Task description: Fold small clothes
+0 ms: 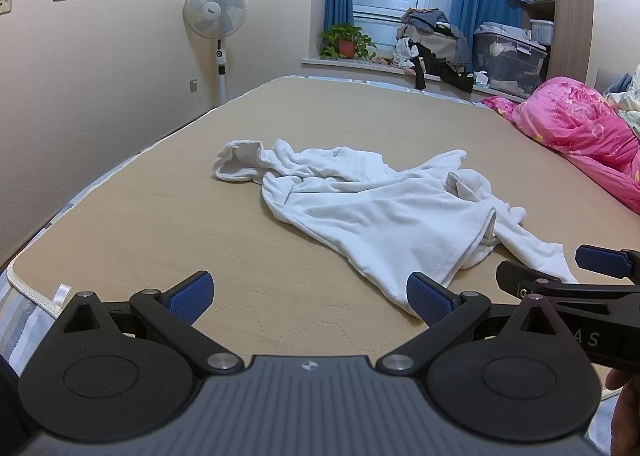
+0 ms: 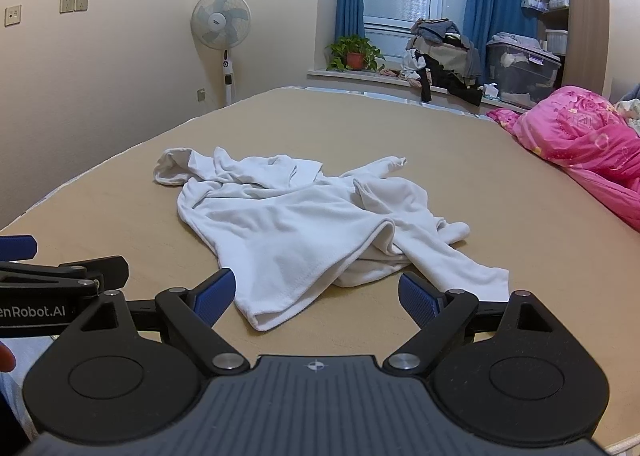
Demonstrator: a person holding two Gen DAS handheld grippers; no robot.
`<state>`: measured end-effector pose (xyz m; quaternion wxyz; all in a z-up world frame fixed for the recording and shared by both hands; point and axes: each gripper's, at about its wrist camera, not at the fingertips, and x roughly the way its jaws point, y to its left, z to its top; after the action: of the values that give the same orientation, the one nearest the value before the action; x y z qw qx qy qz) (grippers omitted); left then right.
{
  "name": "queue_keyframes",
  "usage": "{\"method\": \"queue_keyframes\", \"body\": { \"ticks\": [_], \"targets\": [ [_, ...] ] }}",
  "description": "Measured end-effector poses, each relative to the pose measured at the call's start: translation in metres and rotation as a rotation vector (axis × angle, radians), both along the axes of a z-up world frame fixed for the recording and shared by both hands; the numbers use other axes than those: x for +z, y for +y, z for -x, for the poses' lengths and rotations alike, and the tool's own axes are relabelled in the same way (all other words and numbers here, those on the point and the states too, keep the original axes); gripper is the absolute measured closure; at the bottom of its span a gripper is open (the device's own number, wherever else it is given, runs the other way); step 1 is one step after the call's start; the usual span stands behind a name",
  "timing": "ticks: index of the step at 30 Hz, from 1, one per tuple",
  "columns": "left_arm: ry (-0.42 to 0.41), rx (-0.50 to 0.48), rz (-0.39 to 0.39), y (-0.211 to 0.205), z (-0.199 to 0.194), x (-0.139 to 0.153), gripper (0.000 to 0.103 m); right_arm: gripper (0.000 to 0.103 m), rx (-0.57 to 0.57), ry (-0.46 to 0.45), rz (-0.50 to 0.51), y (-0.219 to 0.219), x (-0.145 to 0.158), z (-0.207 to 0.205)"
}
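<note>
Both grippers wide open, empty: left gripper (image 1: 310, 298), right gripper (image 2: 316, 298). Crumpled white garment (image 2: 304, 223) lies on tan bed (image 2: 460, 159) just ahead, long axis running far-left to near-right; near hem lies between right gripper's fingers, so right looks nearer.

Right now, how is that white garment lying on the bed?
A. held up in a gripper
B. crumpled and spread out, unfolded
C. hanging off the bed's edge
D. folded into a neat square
B: the white garment lies rumpled on the tan bed, sleeves twisted, while both the left gripper and right gripper are open and empty.
</note>
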<state>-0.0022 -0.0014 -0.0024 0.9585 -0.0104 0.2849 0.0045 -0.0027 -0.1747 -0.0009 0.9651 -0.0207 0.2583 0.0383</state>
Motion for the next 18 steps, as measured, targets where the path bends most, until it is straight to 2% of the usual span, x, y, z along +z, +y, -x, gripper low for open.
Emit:
{"method": "queue_keyframes", "body": {
  "ticks": [8,10,11,14,15,16,18],
  "targets": [
    [-0.009,-0.01,-0.007,0.0,-0.003,0.005,0.0,0.014,0.001,0.004,-0.011,0.0,0.002,0.003],
    [-0.029,-0.012,-0.017,0.001,-0.001,0.006,0.002,0.018,0.007,0.003,-0.027,-0.001,0.003,0.002],
    [-0.04,-0.015,-0.021,0.003,-0.003,0.006,0.003,0.023,0.009,0.001,-0.027,-0.002,0.003,0.002],
    [-0.054,-0.028,-0.027,0.011,-0.012,0.011,0.02,0.043,0.004,-0.008,-0.021,-0.005,0.0,-0.002],
    [-0.057,-0.039,-0.029,0.015,-0.018,0.014,0.029,0.051,0.007,0.002,-0.041,-0.007,0.001,-0.005],
    [-0.058,-0.053,-0.027,0.019,-0.024,0.017,0.04,0.054,0.011,0.007,-0.053,-0.01,0.002,-0.008],
    [-0.068,-0.087,-0.029,0.029,-0.039,0.026,0.051,0.059,0.015,0.012,-0.083,-0.016,0.005,-0.018]
  ]
}}
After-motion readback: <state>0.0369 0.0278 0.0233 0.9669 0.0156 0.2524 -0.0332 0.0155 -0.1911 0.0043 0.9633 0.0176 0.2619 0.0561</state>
